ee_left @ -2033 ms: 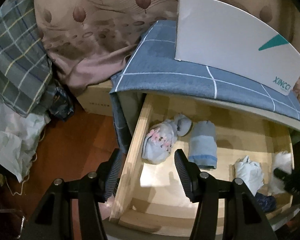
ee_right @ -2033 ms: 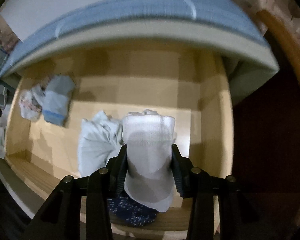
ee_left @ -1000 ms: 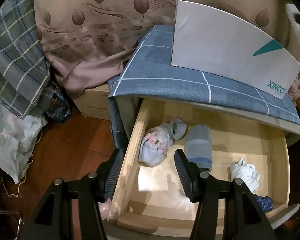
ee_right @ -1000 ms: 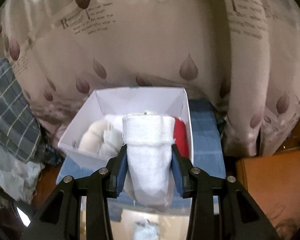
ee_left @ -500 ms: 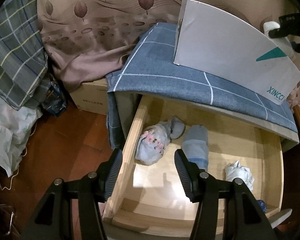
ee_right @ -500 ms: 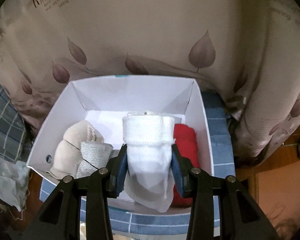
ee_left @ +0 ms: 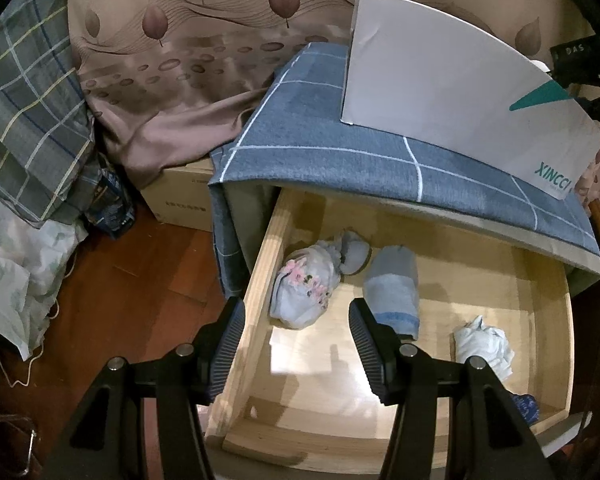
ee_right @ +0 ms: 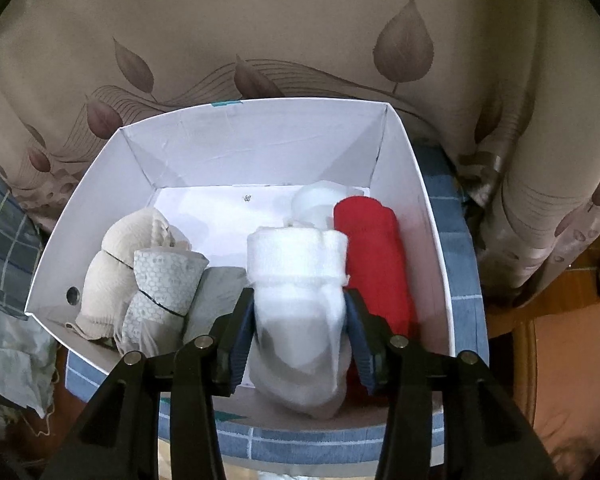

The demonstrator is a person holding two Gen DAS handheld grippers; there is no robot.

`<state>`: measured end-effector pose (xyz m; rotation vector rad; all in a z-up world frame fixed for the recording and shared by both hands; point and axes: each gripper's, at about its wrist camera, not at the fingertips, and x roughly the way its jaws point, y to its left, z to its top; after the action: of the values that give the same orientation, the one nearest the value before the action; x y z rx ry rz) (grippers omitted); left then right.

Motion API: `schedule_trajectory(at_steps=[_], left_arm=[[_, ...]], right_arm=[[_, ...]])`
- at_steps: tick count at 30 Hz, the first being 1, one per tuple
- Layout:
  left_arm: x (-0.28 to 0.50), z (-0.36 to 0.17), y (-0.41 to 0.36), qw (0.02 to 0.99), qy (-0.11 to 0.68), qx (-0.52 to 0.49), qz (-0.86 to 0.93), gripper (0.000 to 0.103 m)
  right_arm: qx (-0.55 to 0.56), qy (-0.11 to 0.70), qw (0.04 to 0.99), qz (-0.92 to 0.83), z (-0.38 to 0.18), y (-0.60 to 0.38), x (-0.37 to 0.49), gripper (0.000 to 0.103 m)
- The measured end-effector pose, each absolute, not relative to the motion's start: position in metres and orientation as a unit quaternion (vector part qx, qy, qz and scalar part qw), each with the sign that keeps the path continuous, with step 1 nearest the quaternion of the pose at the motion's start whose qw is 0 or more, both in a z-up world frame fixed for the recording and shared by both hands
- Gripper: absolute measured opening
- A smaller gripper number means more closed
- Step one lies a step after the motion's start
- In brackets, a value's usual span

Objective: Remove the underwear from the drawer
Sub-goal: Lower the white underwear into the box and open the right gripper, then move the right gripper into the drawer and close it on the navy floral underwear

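Releasing: right gripper (ee_right: 299, 330) fingers have just been opening, white roll (ee_right: 300, 304) between them, pads touching, low in box (ee_right: 404, 152) beside red roll (ee_right: 374, 256). Left gripper (ee_left: 298, 346) released, empty, parked over drawer (ee_left: 260, 280); floral bundle (ee_left: 306, 288) at 12 o'clock, likely next.

White box (ee_right: 404, 168) holds red roll (ee_right: 374, 256); blue checked cloth (ee_left: 340, 160) beneath.
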<state>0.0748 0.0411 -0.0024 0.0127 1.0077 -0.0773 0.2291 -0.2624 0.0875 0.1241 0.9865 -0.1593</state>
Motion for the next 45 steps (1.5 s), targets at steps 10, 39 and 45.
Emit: schedule_trajectory(at_steps=[10,39,45], left_arm=[[0.073,-0.004,0.039,0.878,0.477,0.039,-0.023,0.055],[0.073,-0.009,0.034,0.869,0.49,0.06,-0.031,0.055],[0.074,-0.009,0.033,0.867,0.493,0.059,-0.034,0.055]], right_arm=[[0.064,0.462,0.883,-0.051,0.111,-0.255,0.198,0.052],[0.054,0.726,0.686,0.001,-0.078,-0.243,0.049,0.056],[0.06,0.742,0.668,-0.009,-0.102,-0.249,0.049,0.065]])
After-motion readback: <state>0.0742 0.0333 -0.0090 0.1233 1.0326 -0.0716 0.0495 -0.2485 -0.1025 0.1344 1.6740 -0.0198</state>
